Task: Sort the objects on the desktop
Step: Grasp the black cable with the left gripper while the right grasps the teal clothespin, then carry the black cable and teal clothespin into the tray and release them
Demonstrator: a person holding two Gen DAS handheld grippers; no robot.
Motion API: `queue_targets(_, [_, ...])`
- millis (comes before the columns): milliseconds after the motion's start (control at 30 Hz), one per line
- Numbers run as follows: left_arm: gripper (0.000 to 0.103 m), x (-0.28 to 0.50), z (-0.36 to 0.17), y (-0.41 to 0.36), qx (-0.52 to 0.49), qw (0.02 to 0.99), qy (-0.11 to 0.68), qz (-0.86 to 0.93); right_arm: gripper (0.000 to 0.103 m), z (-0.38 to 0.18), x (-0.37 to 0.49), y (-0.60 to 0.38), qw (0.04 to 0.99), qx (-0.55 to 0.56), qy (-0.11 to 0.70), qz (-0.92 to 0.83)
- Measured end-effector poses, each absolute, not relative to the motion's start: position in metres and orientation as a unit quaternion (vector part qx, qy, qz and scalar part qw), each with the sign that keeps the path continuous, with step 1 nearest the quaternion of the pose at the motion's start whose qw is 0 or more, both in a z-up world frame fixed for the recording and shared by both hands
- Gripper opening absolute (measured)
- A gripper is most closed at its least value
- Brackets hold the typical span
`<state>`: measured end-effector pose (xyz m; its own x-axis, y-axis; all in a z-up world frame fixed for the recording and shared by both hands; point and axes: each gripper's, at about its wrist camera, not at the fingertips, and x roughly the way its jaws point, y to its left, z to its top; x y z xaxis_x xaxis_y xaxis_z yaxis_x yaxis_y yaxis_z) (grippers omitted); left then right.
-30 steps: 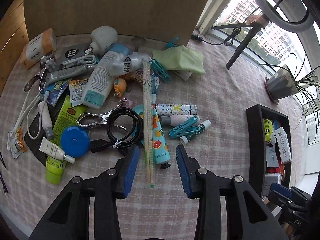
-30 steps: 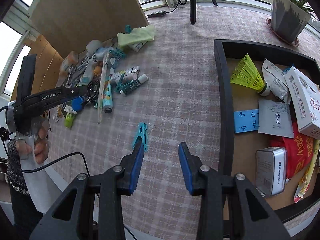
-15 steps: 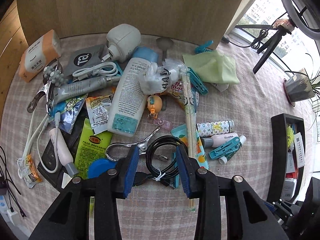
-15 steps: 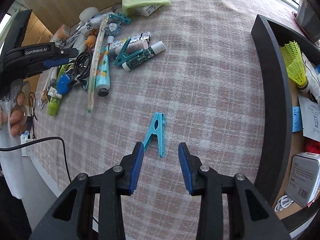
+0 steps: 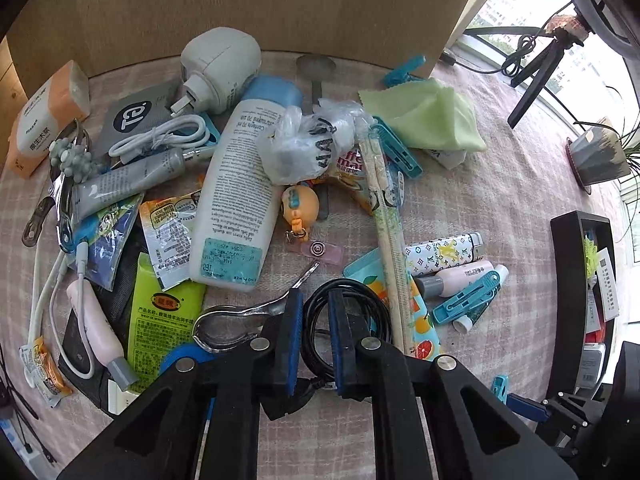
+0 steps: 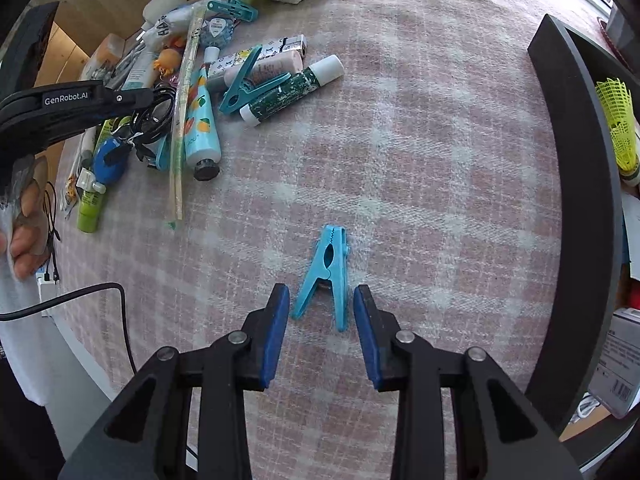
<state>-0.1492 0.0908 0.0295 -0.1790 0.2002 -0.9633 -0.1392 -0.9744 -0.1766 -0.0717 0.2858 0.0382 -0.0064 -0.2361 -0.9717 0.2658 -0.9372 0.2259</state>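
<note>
Two grippers down over a cluttered desk

In the left wrist view the left gripper (image 5: 314,334) is closing its jaws around a strand of the coiled black cable (image 5: 352,320), which lies at 6 o'clock in the heap, just right of a metal clip (image 5: 240,316) and left of the fruit-print tube (image 5: 420,320). In the right wrist view the right gripper (image 6: 320,330) hangs with jaws apart either side of the handles of a blue clothespin (image 6: 328,272), not touching, on bare checked desk (image 6: 420,160); a black tray (image 6: 576,220) stands at 3 o'clock.
</note>
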Motion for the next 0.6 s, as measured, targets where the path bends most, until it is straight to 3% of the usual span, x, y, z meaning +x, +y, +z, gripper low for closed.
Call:
queue_targets(67, [0.007,-0.147,0.03,0.086,-0.632,0.117,-0.028,0.766,0.027,0.038,-0.071,0.287,0.177,0.682,0.01,-0.71])
queue_targets(600, [0.005,-0.079,0.037,0.064,-0.621,0.107,-0.066,0.774,0.027,0.047,-0.06,0.325,0.177,0.672,-0.002,-0.719])
